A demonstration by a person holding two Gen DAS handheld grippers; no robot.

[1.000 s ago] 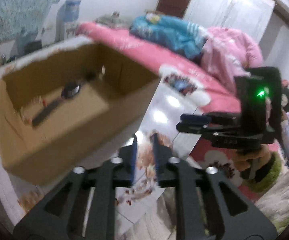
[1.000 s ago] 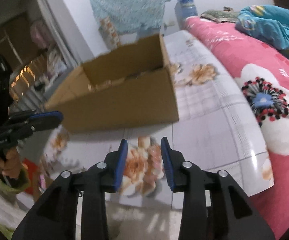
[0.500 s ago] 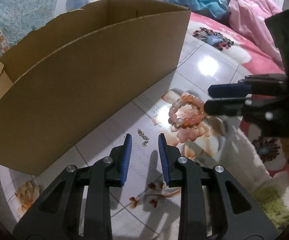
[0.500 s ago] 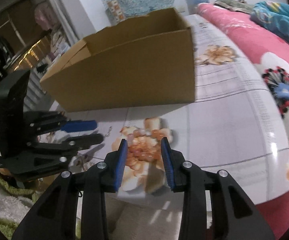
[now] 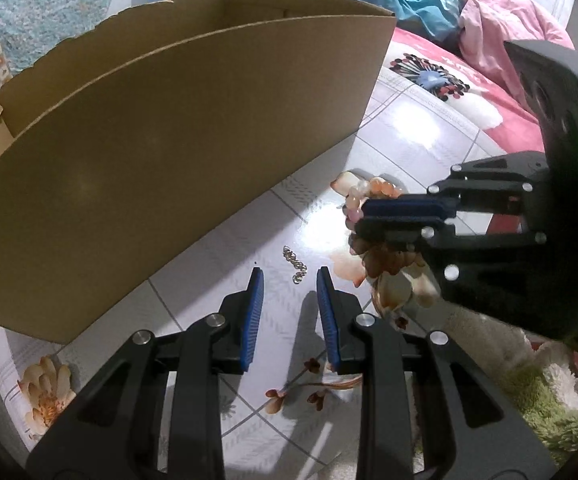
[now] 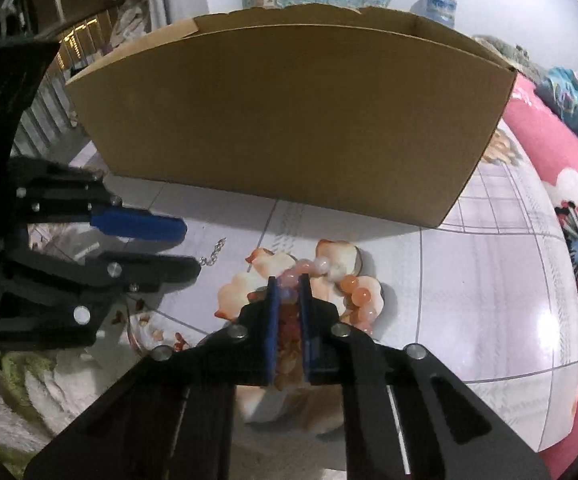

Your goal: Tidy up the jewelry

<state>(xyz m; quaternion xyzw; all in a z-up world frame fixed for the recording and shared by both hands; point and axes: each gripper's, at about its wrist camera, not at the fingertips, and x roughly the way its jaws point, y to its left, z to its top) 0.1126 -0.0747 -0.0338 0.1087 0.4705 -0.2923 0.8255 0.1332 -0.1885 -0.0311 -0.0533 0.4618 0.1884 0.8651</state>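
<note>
A bracelet of orange and pink beads (image 6: 354, 295) lies on the flower-printed white tabletop (image 6: 489, 280), and my right gripper (image 6: 287, 280) is shut on its left part, with beads pinched between the blue pads. In the left wrist view the same bracelet (image 5: 373, 190) shows behind the right gripper (image 5: 363, 220). A short silver chain (image 5: 295, 266) lies just ahead of my left gripper (image 5: 289, 276), whose jaws stand open with nothing between them. The right wrist view shows the chain (image 6: 213, 254) beside the left gripper (image 6: 191, 250).
A large open cardboard box (image 5: 169, 140) stands right behind the jewelry, and its near wall (image 6: 289, 120) blocks the way forward. A pink flowered bed (image 6: 549, 160) with piled clothes runs along the right. A green shaggy rug (image 5: 549, 400) lies below the table edge.
Both grippers came down toward the tabletop in front of the box. The right gripper moved over the bracelet and closed on it. The left gripper's jaws widened slightly near the chain.
</note>
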